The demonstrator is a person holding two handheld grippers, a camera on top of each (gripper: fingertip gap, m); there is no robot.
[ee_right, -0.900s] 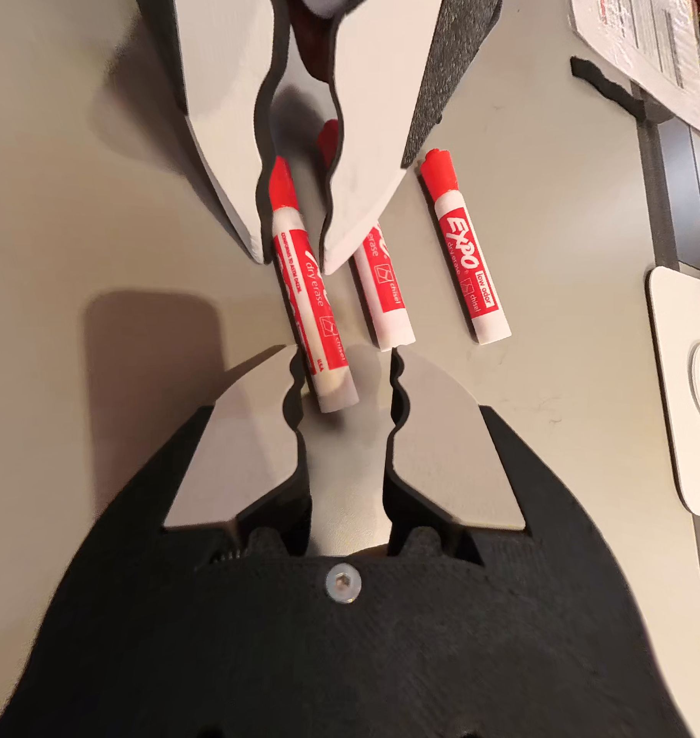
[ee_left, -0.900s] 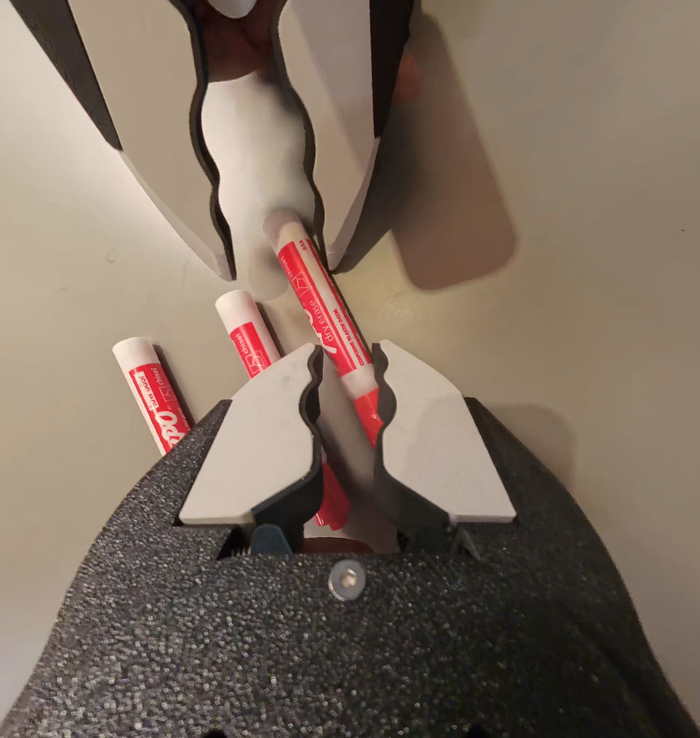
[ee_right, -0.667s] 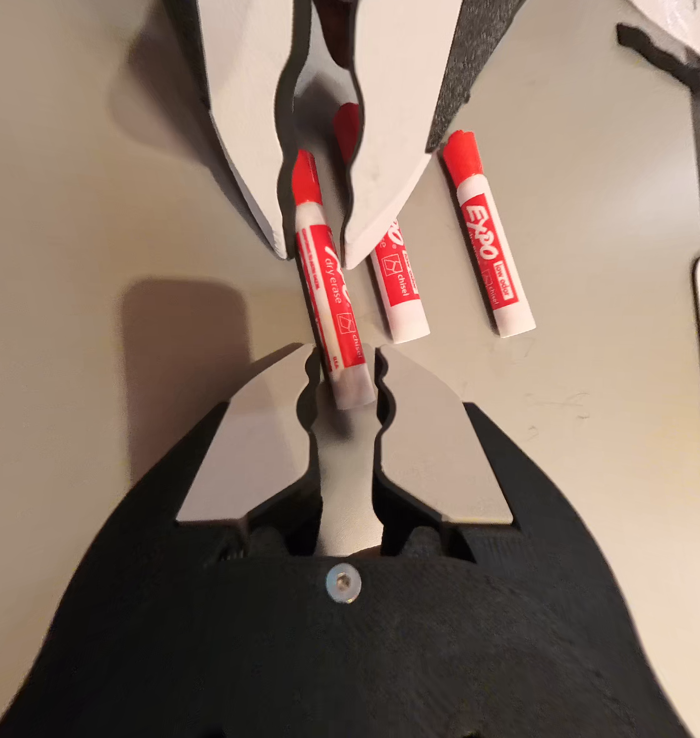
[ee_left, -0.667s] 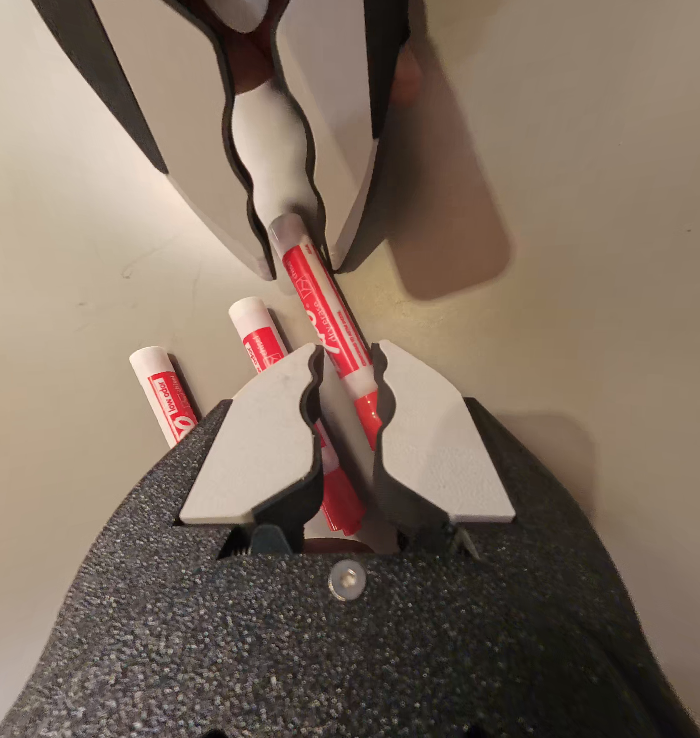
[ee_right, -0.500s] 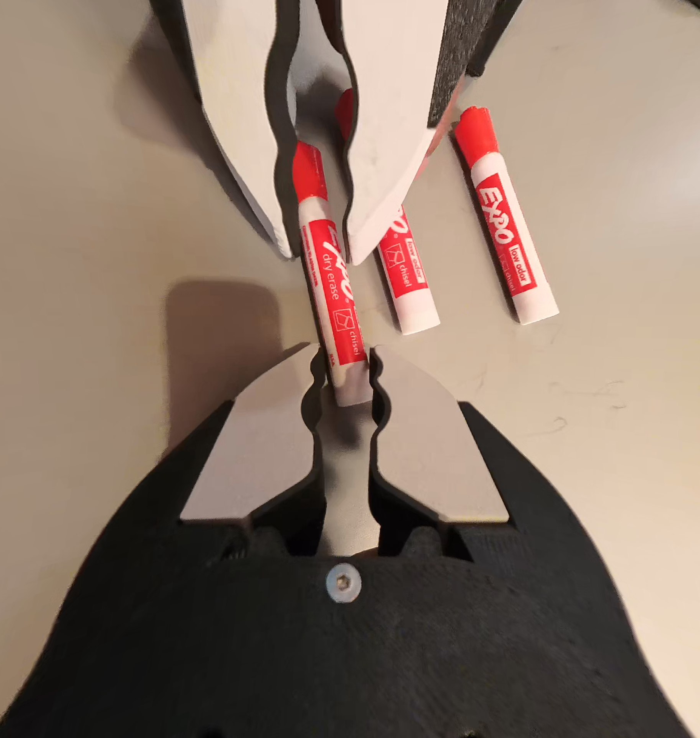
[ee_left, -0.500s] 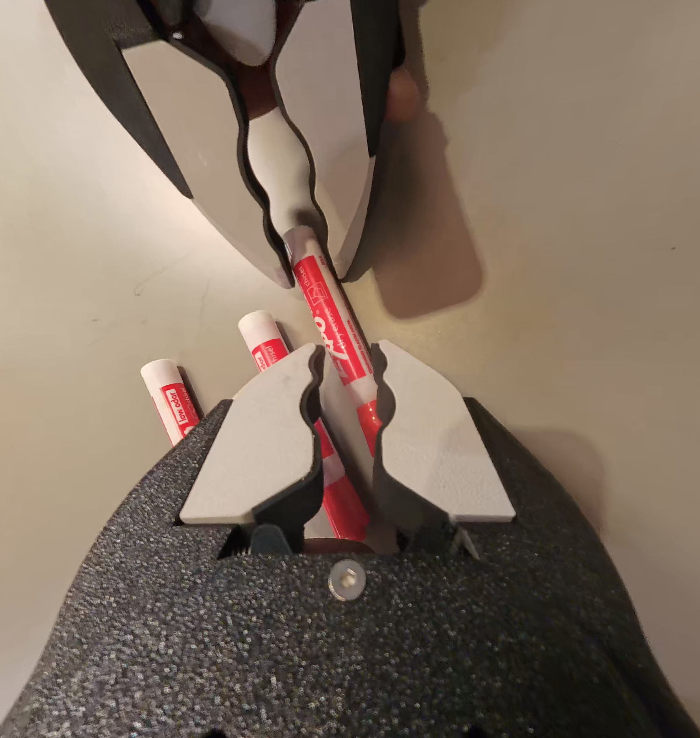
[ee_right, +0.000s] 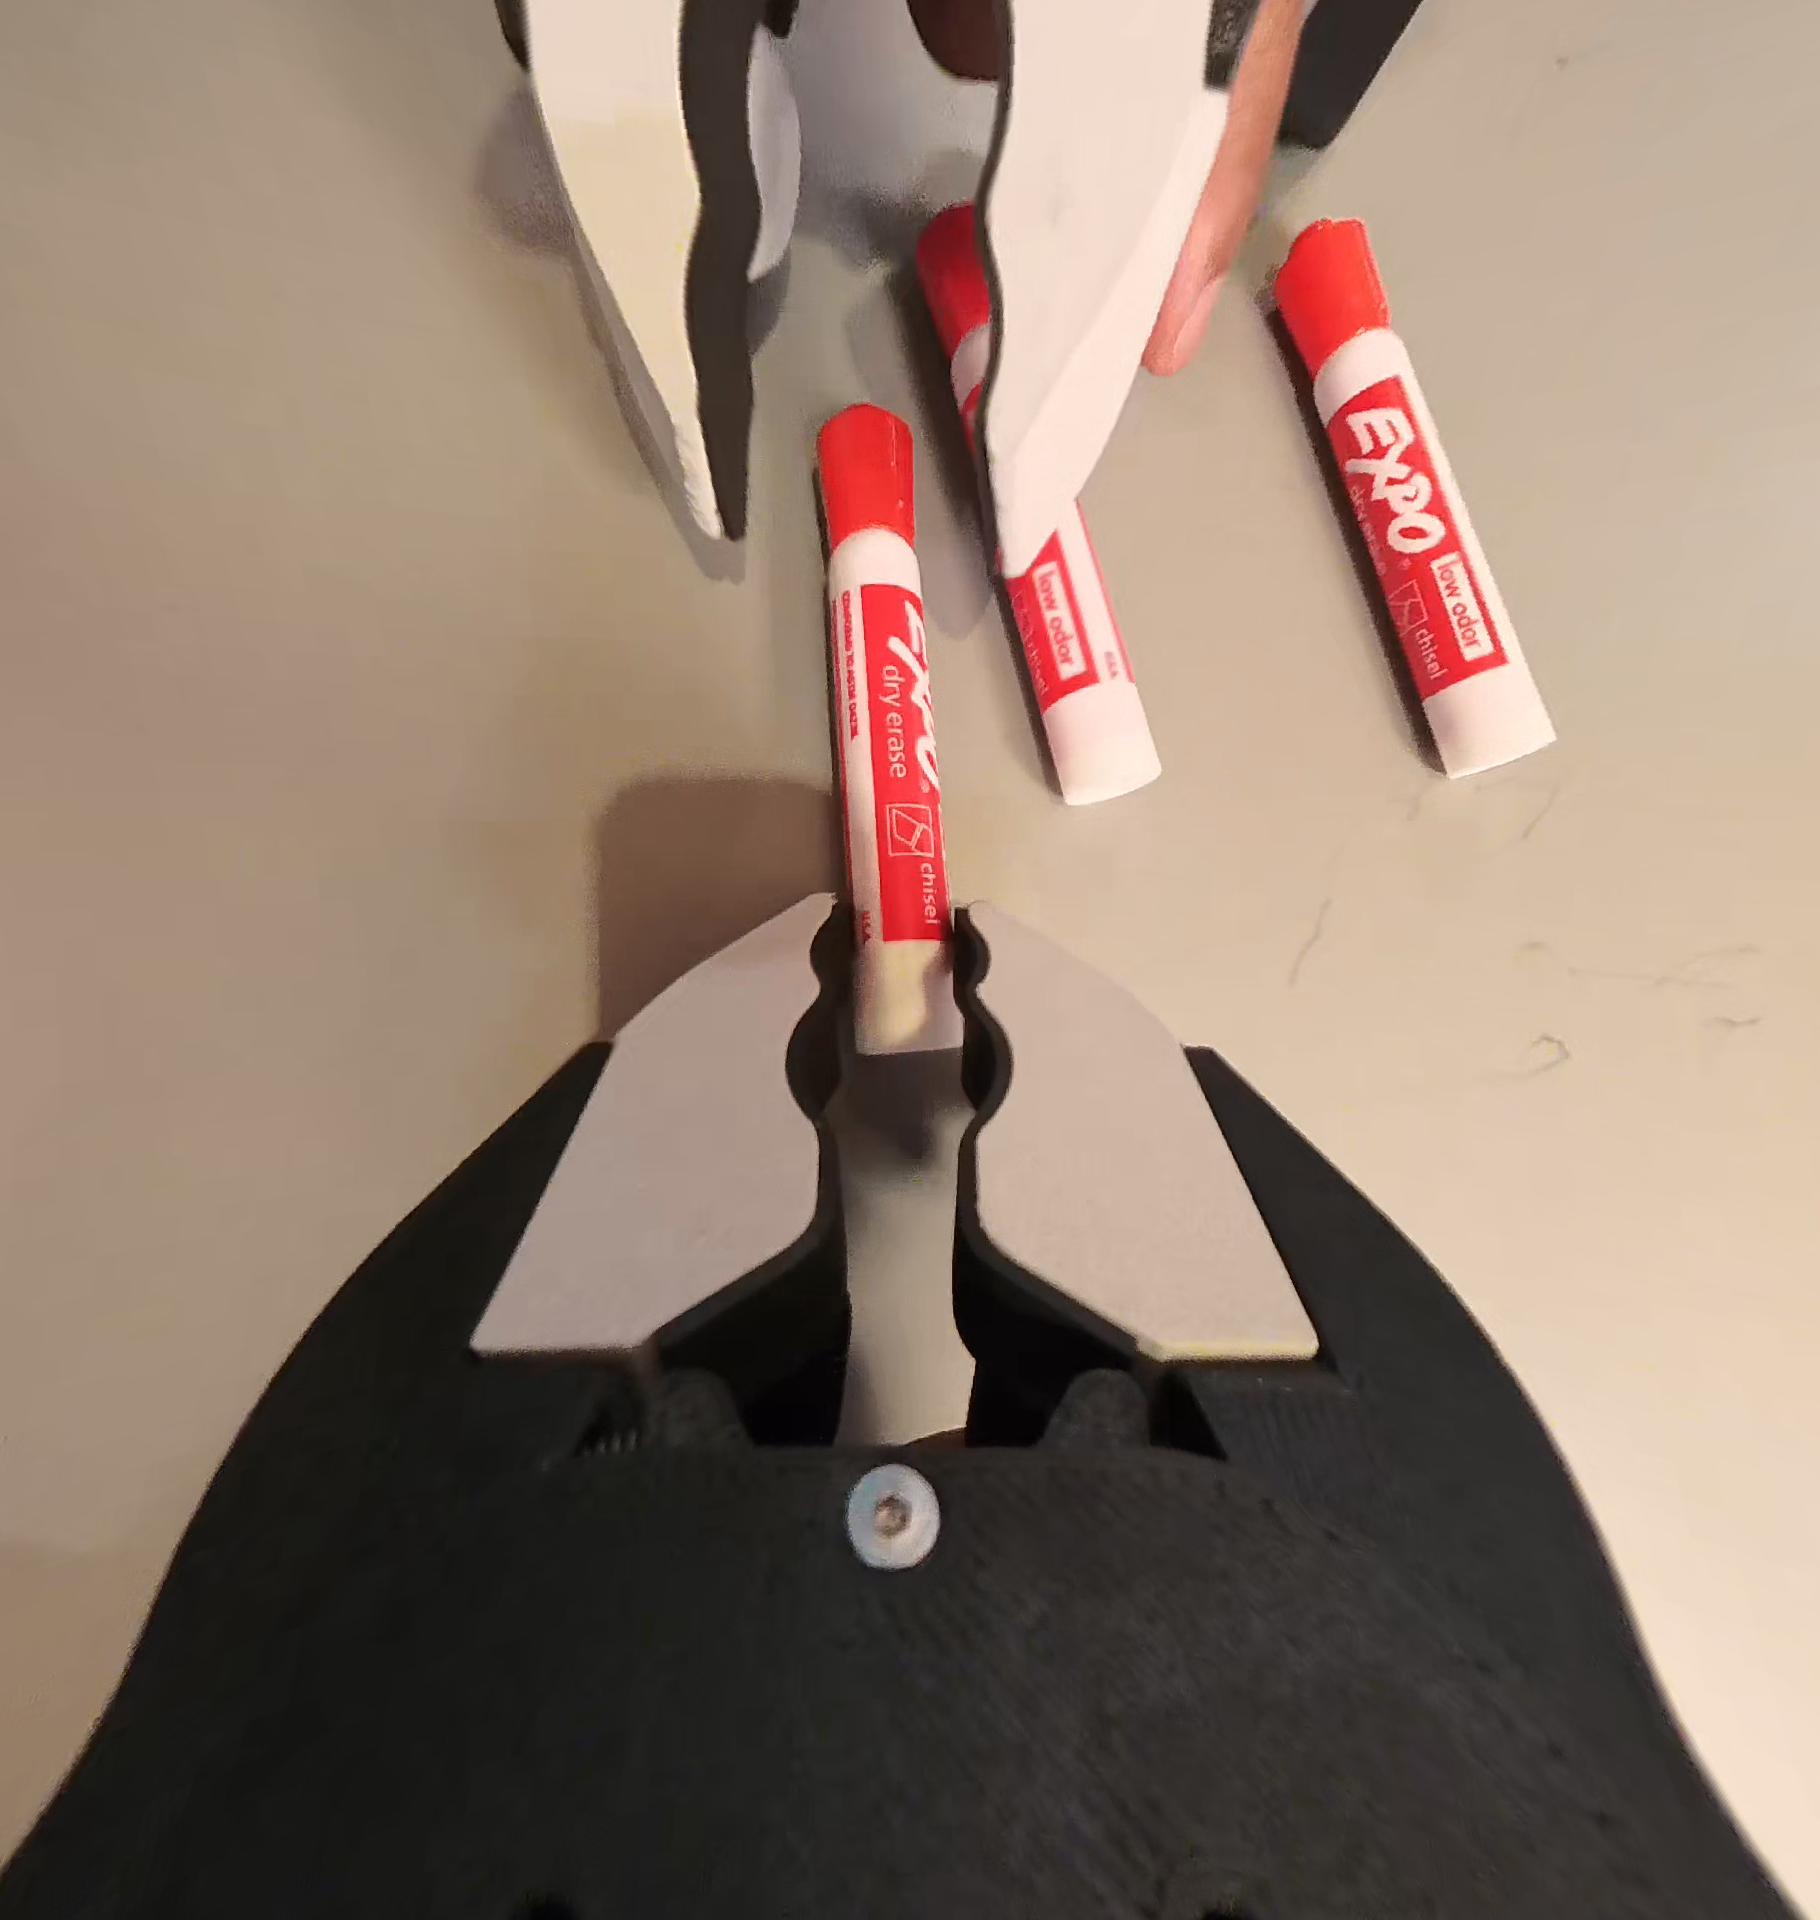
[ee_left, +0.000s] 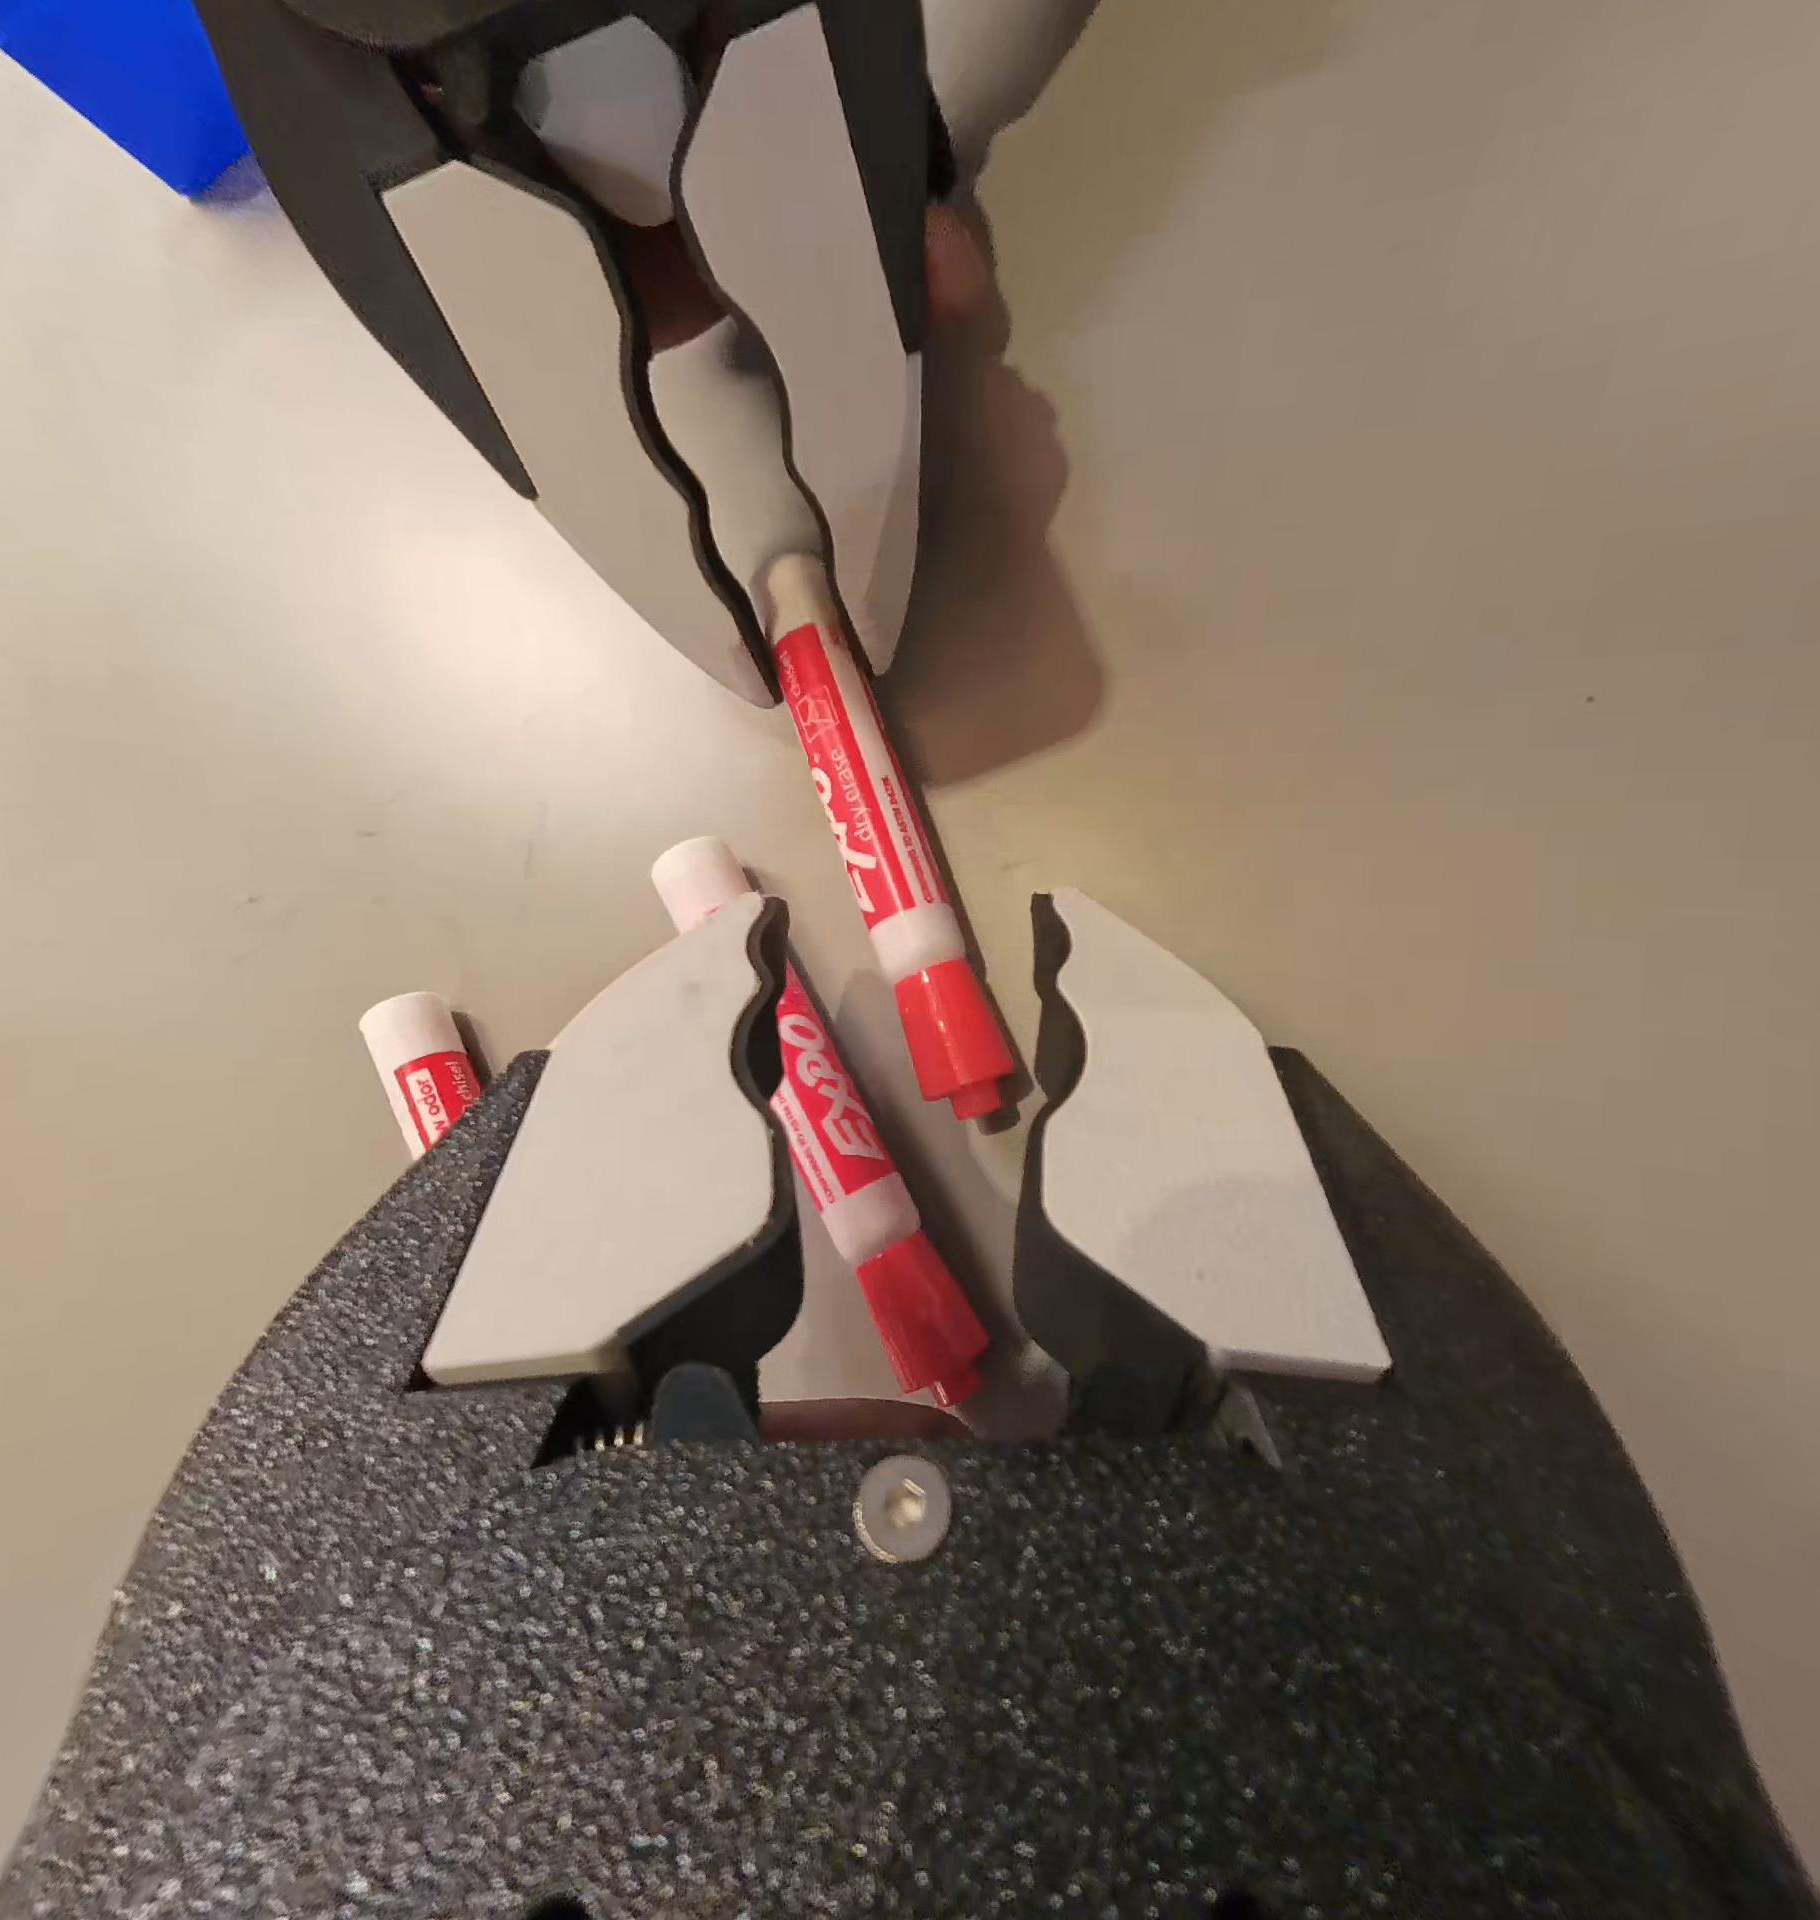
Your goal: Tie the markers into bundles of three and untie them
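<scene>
1. Red-capped white plastic dry-erase marker (ee_right: 882,717) clamped at its blunt white tail by right gripper (ee_right: 893,914); long axis straight ahead, cap pointed away toward left gripper (ee_left: 906,904).
2. Left gripper open; cap between its fingers, untouched.
3. Two matching markers (ee_right: 1405,499) flat on beige table (ee_right: 262,727), just right, roughly parallel.
</scene>
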